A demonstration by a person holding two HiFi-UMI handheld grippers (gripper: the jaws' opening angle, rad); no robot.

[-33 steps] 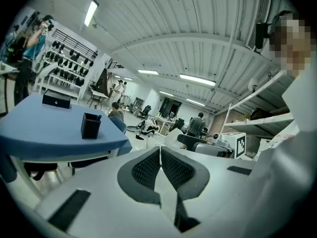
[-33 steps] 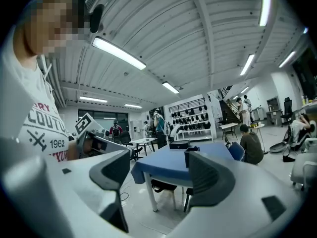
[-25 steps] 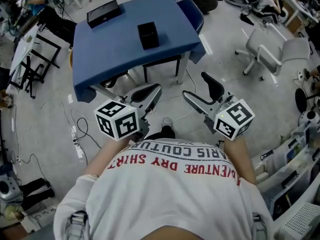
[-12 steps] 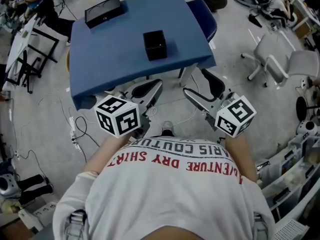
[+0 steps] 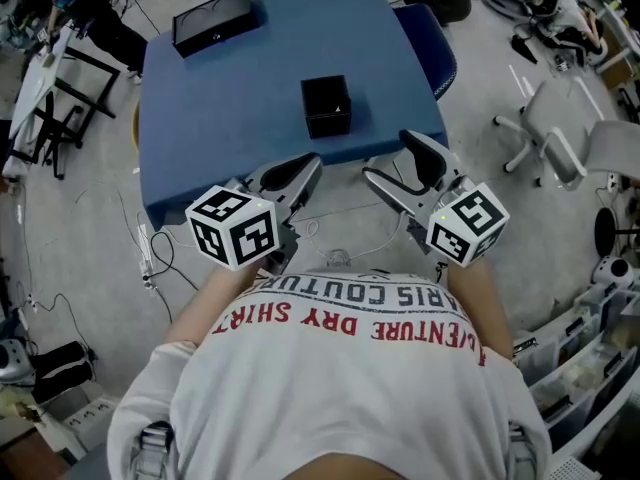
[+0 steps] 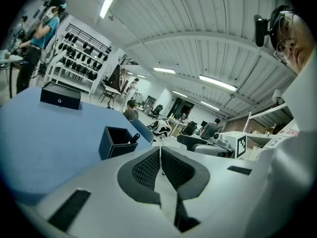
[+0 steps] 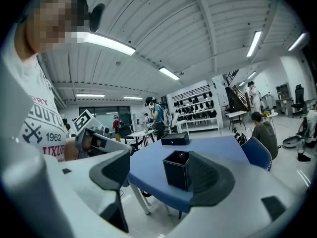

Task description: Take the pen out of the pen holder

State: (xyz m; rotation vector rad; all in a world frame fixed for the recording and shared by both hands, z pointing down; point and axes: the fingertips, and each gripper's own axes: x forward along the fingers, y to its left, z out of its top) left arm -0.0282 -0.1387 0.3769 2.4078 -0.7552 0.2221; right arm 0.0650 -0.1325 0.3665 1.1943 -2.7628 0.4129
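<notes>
A square black pen holder point(image 5: 326, 106) stands on the blue table point(image 5: 230, 98), near its front edge. The dark top of a pen point(image 6: 134, 138) pokes out of the pen holder point(image 6: 116, 143); the pen point(image 7: 181, 155) also shows at the rim of the pen holder point(image 7: 177, 172). My left gripper point(image 5: 312, 163) hangs over the table's front edge, left of the holder, and the left gripper point(image 6: 161, 155) has its pads pressed together on nothing. My right gripper point(image 5: 386, 156) is just short of the holder. In its own view the right gripper point(image 7: 163, 177) is open, the holder between its fingers but farther off.
A flat black box point(image 5: 211, 21) lies at the table's far left corner. A blue chair point(image 5: 435, 53) stands at the table's right side and grey office chairs point(image 5: 560, 138) farther right. Cables point(image 5: 160, 258) trail on the floor at left, beside a black stand point(image 5: 50, 128).
The person has come closer to the table, so the holder now sits just beyond both grippers. The left jaws stay shut and the right jaws stay open.
</notes>
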